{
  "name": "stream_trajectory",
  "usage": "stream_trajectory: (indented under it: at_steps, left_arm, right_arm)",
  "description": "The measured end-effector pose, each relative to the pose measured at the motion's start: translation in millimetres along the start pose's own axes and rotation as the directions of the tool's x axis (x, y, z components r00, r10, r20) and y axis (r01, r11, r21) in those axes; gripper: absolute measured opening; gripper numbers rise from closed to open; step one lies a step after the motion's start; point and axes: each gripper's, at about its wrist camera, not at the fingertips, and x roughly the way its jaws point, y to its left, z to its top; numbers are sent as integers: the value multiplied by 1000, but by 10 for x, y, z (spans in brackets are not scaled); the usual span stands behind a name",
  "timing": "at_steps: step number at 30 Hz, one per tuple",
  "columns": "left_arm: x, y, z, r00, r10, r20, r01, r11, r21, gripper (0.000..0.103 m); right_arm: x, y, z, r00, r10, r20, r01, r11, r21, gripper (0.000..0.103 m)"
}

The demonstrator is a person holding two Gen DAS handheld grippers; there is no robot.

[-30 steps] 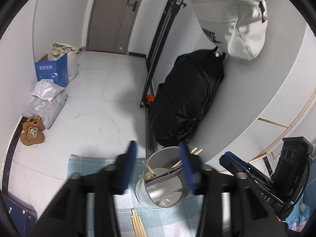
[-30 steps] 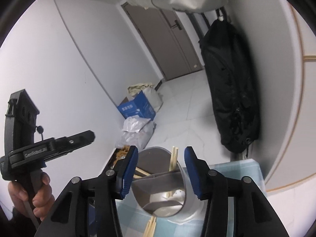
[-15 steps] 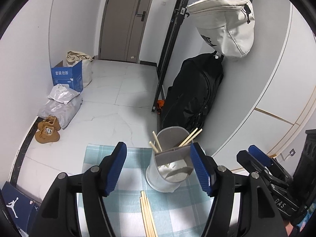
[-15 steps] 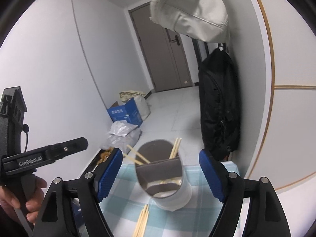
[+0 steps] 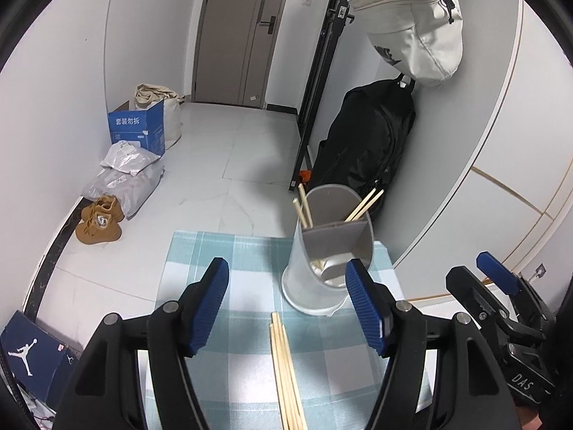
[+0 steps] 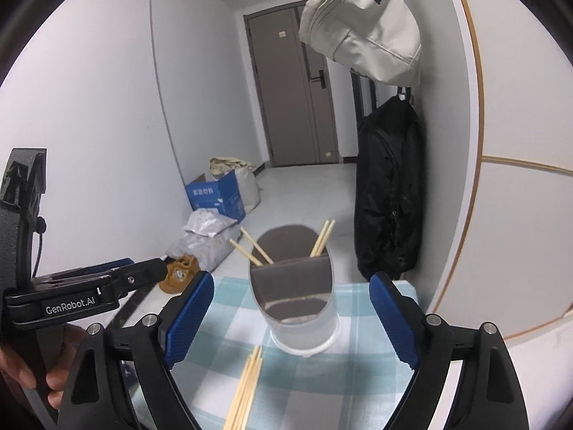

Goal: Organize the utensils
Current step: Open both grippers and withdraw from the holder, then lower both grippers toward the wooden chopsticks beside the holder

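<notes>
Chopsticks lie loose in a bundle mid-cloth on the checked tablecloth, just short of the grey holder standing near its far edge with two pairs already inside. My left gripper is wide and empty. My right gripper is opening, with nothing pressed between its pads.

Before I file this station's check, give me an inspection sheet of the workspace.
Surface: checked cloth covers the table.
Job's things: utensil holder upright, chopsticks in its back compartment; loose chopsticks lie before it.
Clutter: nothing seen on the cloth.
Grippers: left gripper open, empty; right gripper opening, nothing between the pads.
Cables: nothing seen.
Surroundings: black bag, white bag, blue box, shoes, door.
</notes>
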Motion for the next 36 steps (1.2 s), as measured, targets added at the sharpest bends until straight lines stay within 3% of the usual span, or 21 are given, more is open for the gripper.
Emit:
stream_trajectory:
  at_steps: [17, 21, 31, 36]
  left_arm:
    - [355, 240, -474, 994, 88, -58, -88, 996, 4, 64]
    - [424, 247, -518, 993, 104, -52, -104, 995, 11, 64]
    - [701, 398, -614, 987, 96, -126, -99, 995, -17, 64]
    - [799, 463, -643, 981, 113, -158, -117, 993, -19, 64]
  right_arm:
    - [282, 125, -555, 993, -65, -97, 60, 997, -48, 92]
    - [407, 158, -664, 986, -81, -145, 71, 995, -73, 92]
    - [774, 163, -867, 960, -94, -266, 74, 994, -86, 92]
    - [946, 147, -941, 946, -60, -320, 40, 997, -70, 90]
